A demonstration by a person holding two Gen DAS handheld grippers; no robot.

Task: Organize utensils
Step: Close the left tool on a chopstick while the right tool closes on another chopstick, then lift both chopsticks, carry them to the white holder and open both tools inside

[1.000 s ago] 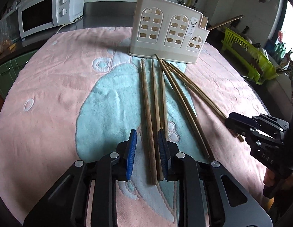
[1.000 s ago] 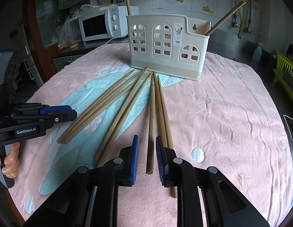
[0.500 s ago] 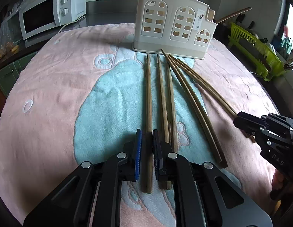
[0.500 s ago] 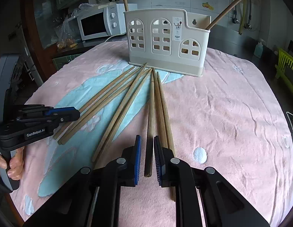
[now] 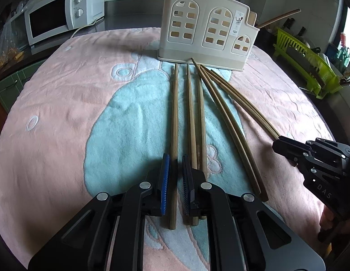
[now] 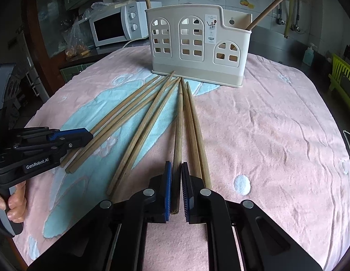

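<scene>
We look from low over the pink towel, each of our two views riding just behind its own gripper and tilted down along the fingers toward the cream utensil holder at the far edge. Both views share the holder, the fanned chopsticks and the microwave. Each also catches the other gripper at its side edge.

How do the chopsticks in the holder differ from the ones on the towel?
The holder chopsticks stand leaning, one at each end of the holder; the towel chopsticks lie flat on the towel. There are two holder chopsticks, half hidden by its wall, while the towel chopsticks are several, fanned out with tips toward the holder. Both sets look like plain wood.
</scene>
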